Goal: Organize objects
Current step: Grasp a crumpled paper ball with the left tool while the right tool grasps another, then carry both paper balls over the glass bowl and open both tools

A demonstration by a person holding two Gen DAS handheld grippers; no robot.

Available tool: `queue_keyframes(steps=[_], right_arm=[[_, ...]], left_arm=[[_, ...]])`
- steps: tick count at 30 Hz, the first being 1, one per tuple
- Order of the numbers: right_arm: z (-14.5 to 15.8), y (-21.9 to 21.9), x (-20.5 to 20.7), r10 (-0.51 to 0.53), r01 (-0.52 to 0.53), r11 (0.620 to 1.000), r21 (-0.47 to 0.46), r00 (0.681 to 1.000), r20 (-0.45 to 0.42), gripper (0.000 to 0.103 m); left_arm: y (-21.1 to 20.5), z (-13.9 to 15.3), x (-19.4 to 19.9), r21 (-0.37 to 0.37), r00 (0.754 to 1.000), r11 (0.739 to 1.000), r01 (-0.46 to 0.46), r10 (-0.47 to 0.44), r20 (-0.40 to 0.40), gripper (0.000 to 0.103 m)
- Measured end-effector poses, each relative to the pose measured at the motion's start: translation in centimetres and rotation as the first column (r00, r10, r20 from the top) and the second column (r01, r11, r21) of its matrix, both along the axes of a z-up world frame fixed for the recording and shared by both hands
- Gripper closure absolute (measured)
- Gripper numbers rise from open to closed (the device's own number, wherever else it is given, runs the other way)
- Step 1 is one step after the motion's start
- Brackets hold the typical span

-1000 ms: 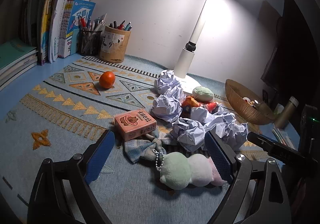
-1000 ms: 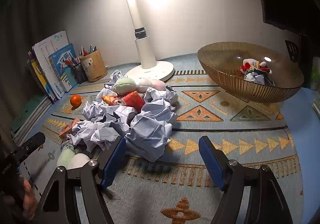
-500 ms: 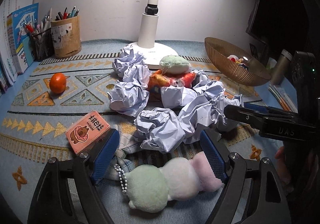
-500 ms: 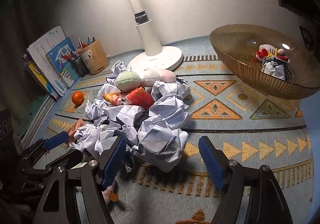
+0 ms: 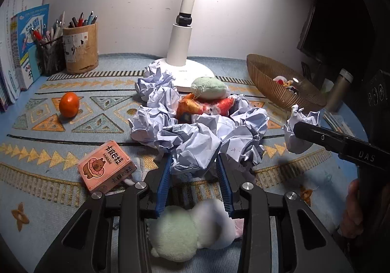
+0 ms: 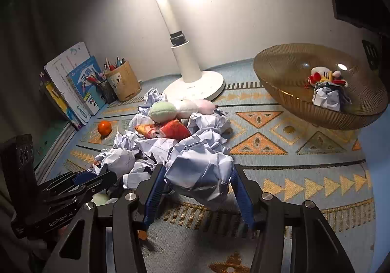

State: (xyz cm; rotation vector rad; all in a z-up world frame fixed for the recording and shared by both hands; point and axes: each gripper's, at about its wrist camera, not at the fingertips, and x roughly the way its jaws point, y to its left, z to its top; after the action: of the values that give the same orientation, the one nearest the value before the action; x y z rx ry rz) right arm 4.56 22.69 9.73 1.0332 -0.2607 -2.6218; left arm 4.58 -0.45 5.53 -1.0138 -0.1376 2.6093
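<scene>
A heap of crumpled paper balls (image 5: 195,124) lies mid-mat with a red snack bag (image 5: 202,107) and a green plush (image 5: 208,87) on it. My left gripper (image 5: 194,165) is shut on a crumpled paper ball (image 5: 195,151) at the heap's near edge. My right gripper (image 6: 198,185) is shut on another paper ball (image 6: 198,168); that ball also shows in the left wrist view (image 5: 298,126), held off the mat at the right. A pastel plush (image 5: 190,229) lies under my left gripper.
A ribbed amber bowl (image 6: 287,70) at the right holds a paper ball and a small toy. A white lamp base (image 5: 192,73) stands behind the heap. An orange (image 5: 69,104), a pink box (image 5: 106,165), pen cups (image 5: 80,48) and books (image 5: 17,46) are at the left.
Both grippers moved forward into the heap and closed, each on a paper ball. The right gripper's ball now hangs clear of the heap.
</scene>
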Motion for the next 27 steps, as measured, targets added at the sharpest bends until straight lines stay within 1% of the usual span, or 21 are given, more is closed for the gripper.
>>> queue_keyframes(steps=[3, 5, 7, 9, 12, 15, 18, 21, 25, 27], right_arm=[[1.8, 1.8, 1.2, -0.015, 0.015, 1.000, 0.015, 0.999, -0.039, 0.050], [2.3, 2.9, 1.9, -0.027, 0.030, 0.997, 0.067, 0.999, -0.045, 0.049], [1.8, 3.9, 2.3, -0.029, 0.032, 0.991, 0.131, 0.999, -0.019, 0.049], [0.6, 4.7, 2.4, -0.026, 0.023, 0.984, 0.176, 1.000, 0.013, 0.048], [-1.2, 6.1, 2.4, -0.025, 0.013, 0.978, 0.207, 0.998, 0.052, 0.048], [-2.4, 7.1, 2.5, -0.027, 0.014, 0.979, 0.201, 0.998, 0.063, 0.047], [-3.2, 7.9, 2.7, -0.025, 0.008, 0.983, 0.182, 0.995, 0.093, 0.038], [-3.1, 8.8, 3.4, -0.022, 0.008, 0.987, 0.159, 0.996, 0.088, 0.035], [-3.4, 9.9, 3.2, -0.022, 0.016, 0.999, 0.047, 0.992, 0.125, 0.035], [-3.5, 10.0, 3.0, -0.027, 0.025, 1.000, 0.015, 0.990, 0.138, 0.035]], left_arm=[[0.4, 2.0, 1.5, 0.047, 0.999, 0.999, 0.010, -0.008, -0.052, 0.070], [1.7, 2.9, 2.5, 0.084, 0.996, 0.995, 0.049, -0.043, -0.077, 0.070], [3.7, 3.2, 3.1, 0.110, 0.993, 0.989, 0.095, -0.086, -0.087, 0.070], [6.3, 2.9, 3.2, 0.123, 0.988, 0.982, 0.145, -0.136, -0.078, 0.070], [10.2, 1.3, 2.7, 0.101, 0.982, 0.977, 0.190, -0.187, -0.034, 0.070], [12.5, -0.4, 1.8, 0.112, 0.980, 0.974, 0.195, -0.198, 0.019, 0.070], [13.2, -1.3, 1.1, 0.102, 0.982, 0.978, 0.181, -0.186, 0.042, 0.070], [13.3, -1.8, 0.9, 0.100, 0.982, 0.980, 0.175, -0.180, 0.052, 0.070], [13.3, -2.1, 0.6, 0.104, 0.983, 0.981, 0.165, -0.172, 0.062, 0.070], [13.3, -2.1, 0.5, 0.107, 0.983, 0.981, 0.162, -0.169, 0.065, 0.070]])
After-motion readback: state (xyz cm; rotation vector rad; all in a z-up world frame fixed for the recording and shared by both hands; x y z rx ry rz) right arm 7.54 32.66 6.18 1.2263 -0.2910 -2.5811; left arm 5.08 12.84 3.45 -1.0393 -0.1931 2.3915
